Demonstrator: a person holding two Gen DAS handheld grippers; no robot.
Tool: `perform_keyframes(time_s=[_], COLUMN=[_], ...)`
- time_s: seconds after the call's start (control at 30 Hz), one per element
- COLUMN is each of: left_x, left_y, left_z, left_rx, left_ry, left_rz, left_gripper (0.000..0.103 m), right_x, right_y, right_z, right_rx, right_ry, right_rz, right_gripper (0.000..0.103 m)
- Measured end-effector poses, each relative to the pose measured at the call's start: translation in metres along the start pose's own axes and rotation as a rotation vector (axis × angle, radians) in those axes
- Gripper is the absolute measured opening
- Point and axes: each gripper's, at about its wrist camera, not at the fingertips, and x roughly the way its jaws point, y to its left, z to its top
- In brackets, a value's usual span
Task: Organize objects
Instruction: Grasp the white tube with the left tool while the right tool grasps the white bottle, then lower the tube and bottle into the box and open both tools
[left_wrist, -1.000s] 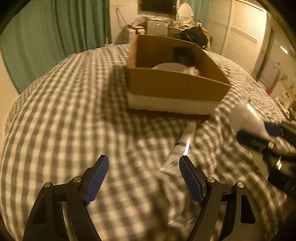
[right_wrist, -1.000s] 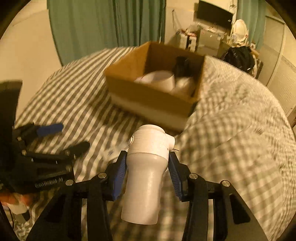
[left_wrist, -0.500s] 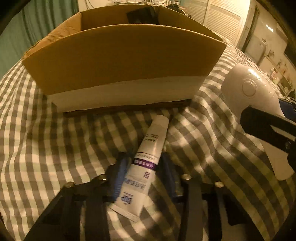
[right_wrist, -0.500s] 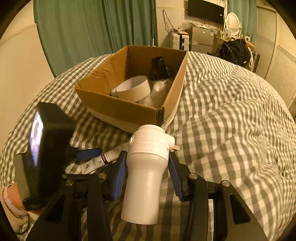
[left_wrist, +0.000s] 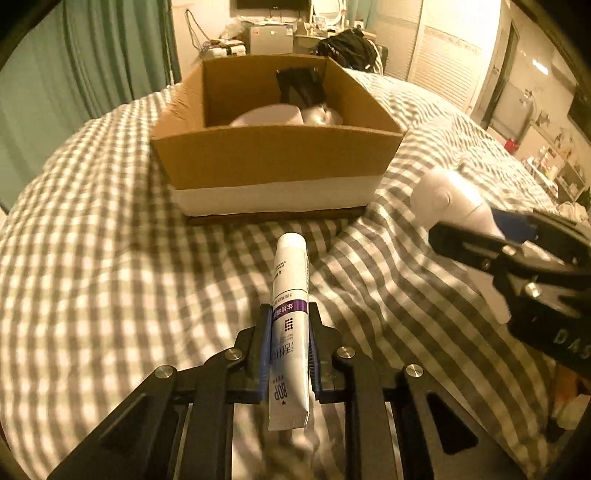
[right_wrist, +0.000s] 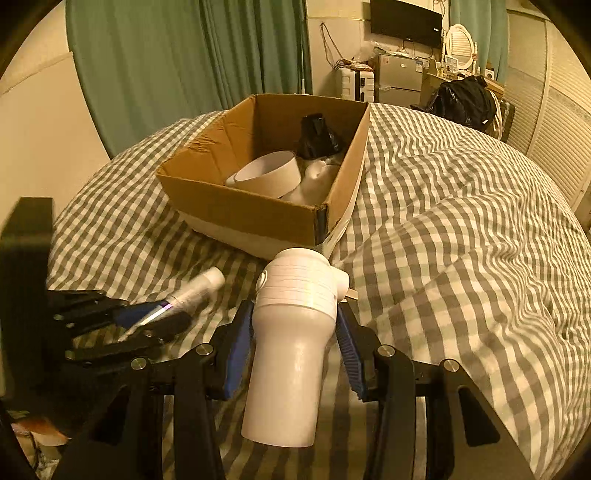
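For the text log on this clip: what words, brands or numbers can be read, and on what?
"BOP": on the white tube in the left claw, upside down.
Purple band and small print on the tube: too small to read.
"DAS": partial lettering on the right claw's body.
Nothing else readable.

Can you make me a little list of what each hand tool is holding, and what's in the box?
left tool: shut on the tube, lifted over the bed
right tool: shut on the white bottle
box: open, sitting on the bed ahead of both tools
inside box: white bowl, black bag, something white I can't name
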Motion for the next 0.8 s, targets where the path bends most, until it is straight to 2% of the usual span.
perform_keyframes(time_s=[0.2,0.43,0.67,0.8], left_x=[-0.041,-0.086,-0.126,-0.139], left_y=[0.002,0.006,0.013,0.016], left_z=[-0.007,-0.005,0.020,0.047], left_rx=[-0.015,-0.019,-0.017,0.004], left_ry=[-0.044,-0.123,-0.220,-0.290], left_rz=[-0.017,-0.010,-0.002,0.055], left_gripper=[0.017,0.017,0.017,0.017], right_x=[-0.026,-0.070,-0.103,-0.114], right_y=[0.021,0.049,0.062,0.062], right_z=[-0.008,-0.005,0.013,0.036], right_rx=[-0.019,-0.067,-0.105,-0.126], right_ry=[-0.019,-0.082,-0.160,-0.199], right_rz=[-0.003,-0.014,-0.015,-0.009], right_gripper=[0.044,0.044,0.044,0.044])
